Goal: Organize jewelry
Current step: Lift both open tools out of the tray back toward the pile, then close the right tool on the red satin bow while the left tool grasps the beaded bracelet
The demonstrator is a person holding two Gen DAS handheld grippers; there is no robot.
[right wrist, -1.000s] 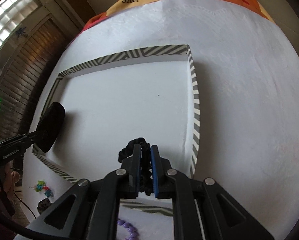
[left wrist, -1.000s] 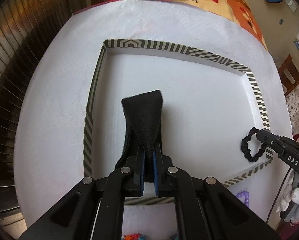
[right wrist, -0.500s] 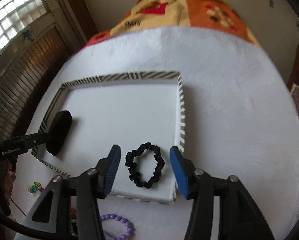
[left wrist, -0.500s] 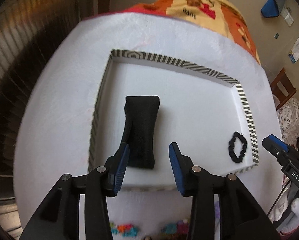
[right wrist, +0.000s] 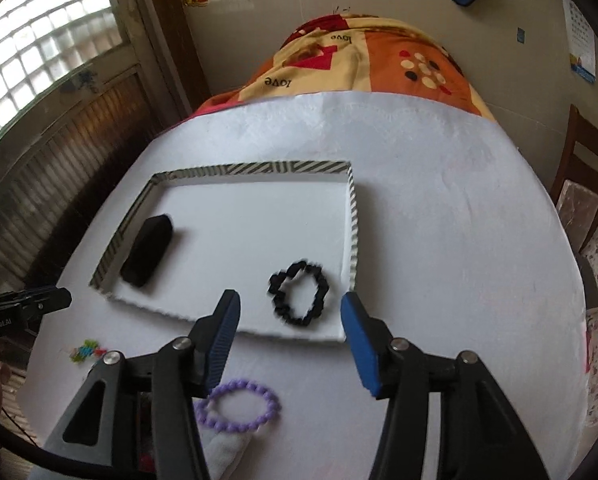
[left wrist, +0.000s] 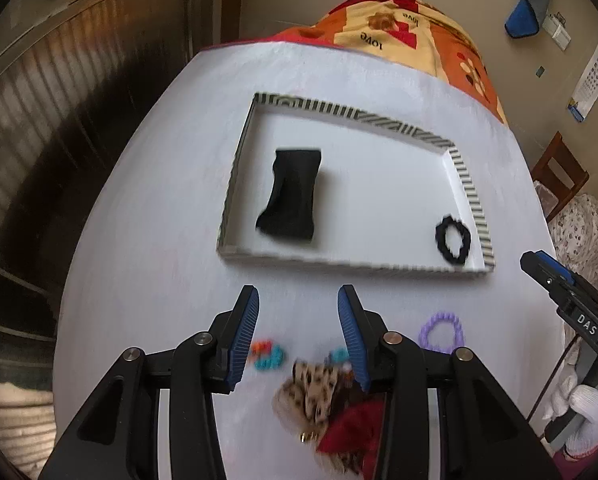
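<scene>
A shallow white tray with a striped rim [left wrist: 465, 178] [right wrist: 353, 216] lies on the white table. A black cloth pouch [left wrist: 293, 194] [right wrist: 147, 250] lies at its left side. A black beaded bracelet [left wrist: 452, 241] [right wrist: 299, 294] lies at its near right corner. My left gripper [left wrist: 297, 322] is open and empty, above the table in front of the tray. My right gripper [right wrist: 289, 334] is open and empty, just before the tray's near edge, and also shows in the left wrist view [left wrist: 547, 272]. A purple bead bracelet [left wrist: 442, 330] [right wrist: 239, 404] lies on the table near both grippers.
Loose items lie on the near table: small turquoise and orange pieces [left wrist: 267, 354] [right wrist: 85, 350], a leopard-print scrunchie [left wrist: 311, 394] and a red cloth piece [left wrist: 353, 426]. A patterned orange blanket [right wrist: 363, 64] covers the far end. A wooden chair [right wrist: 587, 184] stands at the right.
Both grippers opened, leaving the pouch and the black bracelet in the tray, then drew back out of the tray toward the near table edge.
</scene>
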